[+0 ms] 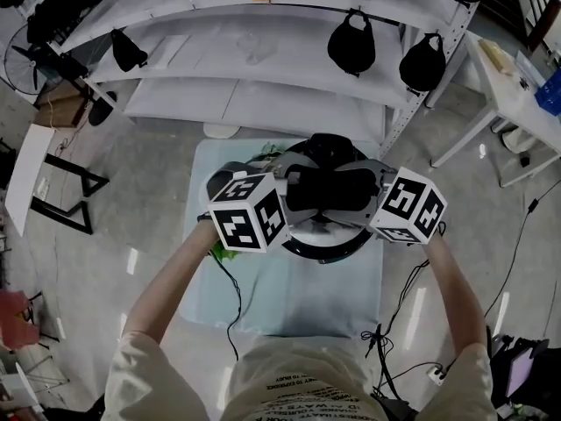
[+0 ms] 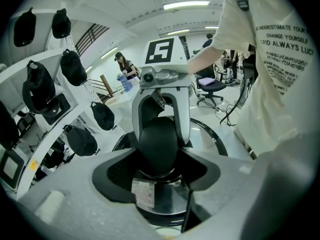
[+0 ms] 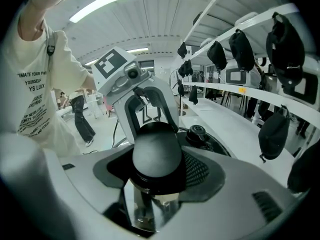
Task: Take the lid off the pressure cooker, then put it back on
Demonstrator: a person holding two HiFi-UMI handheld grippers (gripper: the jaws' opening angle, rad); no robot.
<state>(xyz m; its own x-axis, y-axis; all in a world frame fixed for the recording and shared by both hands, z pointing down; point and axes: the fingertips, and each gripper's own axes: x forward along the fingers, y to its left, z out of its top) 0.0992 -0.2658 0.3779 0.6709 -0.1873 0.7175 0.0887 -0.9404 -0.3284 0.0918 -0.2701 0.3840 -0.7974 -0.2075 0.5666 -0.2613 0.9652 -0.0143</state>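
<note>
Both grippers are meeting over the pressure cooker (image 1: pixel 326 247) right now, one from each side. The left gripper (image 1: pixel 291 191) is clamping its jaws, set wide, around one rounded end of the lid handle (image 1: pixel 331 191), a smooth, matte black, dome-tipped bar running across the top. The dark wedge-shaped pads (image 2: pixel 120 176) are pressing in on both flanks of that dome. The right gripper (image 1: pixel 375 189) is doing the same at the opposite end, jaws equally wide and closing on the other black bulb, with its textured mesh-like pad (image 3: pixel 200 171) hugging the curve. Each gripper view is looking straight across at the other tool's grey arched frame and its white cube of black square markers. Under the handle the lid (image 2: pixel 167 199) is showing as polished, mirror-bright steel carrying a small white paper sticker (image 2: pixel 143 193), and a stubby round black valve knob (image 3: pixel 198 133) is standing on it just beyond the handle. The lid is sitting directly over the round, black-rimmed pot body; whether it is seated or held just clear, I cannot tell. The cooker is resting near the far edge of a pale blue rectangular mat (image 1: pixel 298 301). Behind it, a white metal shelf rack (image 1: pixel 263 60) is carrying soft black caps (image 1: pixel 351 46) that are hanging from its edges.
</note>
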